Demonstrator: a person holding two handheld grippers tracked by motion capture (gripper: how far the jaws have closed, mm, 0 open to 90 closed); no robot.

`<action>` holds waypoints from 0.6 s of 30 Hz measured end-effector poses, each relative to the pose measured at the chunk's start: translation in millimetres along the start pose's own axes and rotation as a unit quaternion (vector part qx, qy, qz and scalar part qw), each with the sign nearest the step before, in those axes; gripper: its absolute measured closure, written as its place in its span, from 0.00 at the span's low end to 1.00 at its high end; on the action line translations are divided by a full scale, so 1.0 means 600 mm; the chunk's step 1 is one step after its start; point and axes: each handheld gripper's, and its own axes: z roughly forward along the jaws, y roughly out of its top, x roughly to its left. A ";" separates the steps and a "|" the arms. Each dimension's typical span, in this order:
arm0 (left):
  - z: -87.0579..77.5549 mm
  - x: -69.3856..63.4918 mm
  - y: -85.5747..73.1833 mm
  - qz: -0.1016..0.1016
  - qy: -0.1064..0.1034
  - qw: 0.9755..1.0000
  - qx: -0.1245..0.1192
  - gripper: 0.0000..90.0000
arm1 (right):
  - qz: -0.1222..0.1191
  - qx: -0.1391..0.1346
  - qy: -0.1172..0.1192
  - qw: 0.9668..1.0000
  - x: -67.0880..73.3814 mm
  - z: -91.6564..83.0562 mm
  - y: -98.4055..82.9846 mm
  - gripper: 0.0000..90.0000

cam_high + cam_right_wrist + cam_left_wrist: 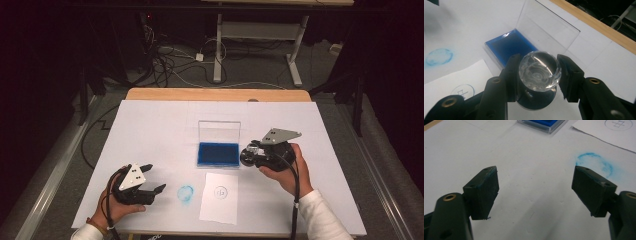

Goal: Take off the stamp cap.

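Stamp held in the right hand-held gripper beside the open ink pad; left hand-held gripper stands empty.

The right hand-held gripper (537, 75) has its jaws closed on a stamp with a clear round knob (539, 71), which it holds just to the right of the blue ink pad (218, 154), above the white sheet covering the desk (150, 130). The ink pad's clear lid (219, 131) stands upright behind it. The left hand-held gripper (150, 179) sits near the desk's front left, its jaws spread wide with nothing between them. Just to its right lies a smudged blue ring of ink (185, 193) on the white sheet, and beside that a small sheet of paper (219, 198) bearing a round blue stamp mark (221, 192).
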 end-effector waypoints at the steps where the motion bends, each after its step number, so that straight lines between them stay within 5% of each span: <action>1: 0.003 0.000 0.002 0.002 0.000 1.000 0.002 0.23 | 0.000 0.000 0.000 1.000 0.000 0.000 0.000 0.63; 7: 0.013 -0.006 0.014 0.000 -0.010 1.000 -0.010 0.23 | -0.004 -0.015 0.001 1.000 0.018 -0.001 0.004 0.63; 18: 0.024 -0.035 0.038 0.028 -0.032 0.999 -0.018 0.25 | -0.026 -0.030 0.033 0.999 0.064 0.000 0.019 0.63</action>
